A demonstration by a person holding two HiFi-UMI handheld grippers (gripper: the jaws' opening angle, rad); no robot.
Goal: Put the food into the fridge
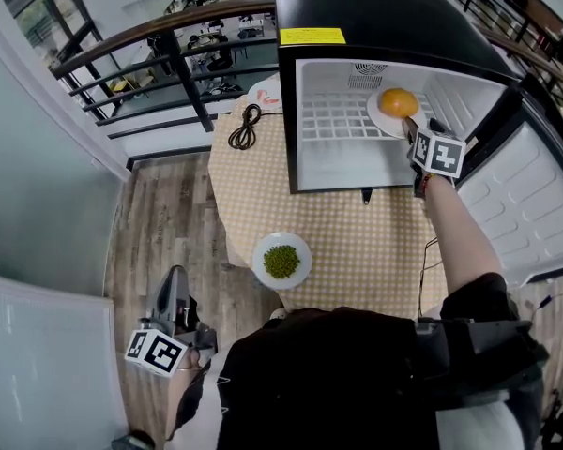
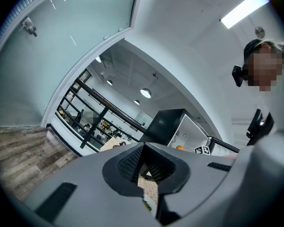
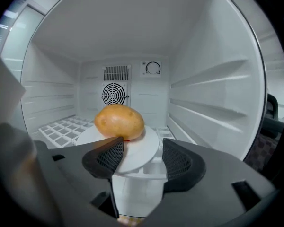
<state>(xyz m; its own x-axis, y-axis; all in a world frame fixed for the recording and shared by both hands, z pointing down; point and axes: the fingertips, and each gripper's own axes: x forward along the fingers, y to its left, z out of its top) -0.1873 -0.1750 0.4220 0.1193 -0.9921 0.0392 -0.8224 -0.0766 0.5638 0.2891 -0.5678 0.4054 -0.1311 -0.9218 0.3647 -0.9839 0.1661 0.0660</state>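
Note:
A brown potato (image 3: 119, 122) lies on a white plate (image 3: 142, 151) that rests on the wire shelf (image 3: 61, 129) inside the open black fridge (image 1: 375, 17). My right gripper (image 3: 142, 157) is inside the fridge mouth with its jaws wide apart. The plate's near rim sits between the jaws, and the pads do not press on it. From the head view, the potato (image 1: 398, 102) and my right gripper (image 1: 413, 137) are at the shelf's right side. A second plate holding green peas (image 1: 281, 262) stands on the table. My left gripper (image 1: 175, 284) hangs low at my left side, shut and empty.
The fridge door (image 1: 535, 204) stands open to the right. The fridge sits on a round table with a checked cloth (image 1: 357, 251). A coiled black cable (image 1: 246, 127) lies left of the fridge. Wooden floor and a dark railing (image 1: 169, 54) lie beyond the table.

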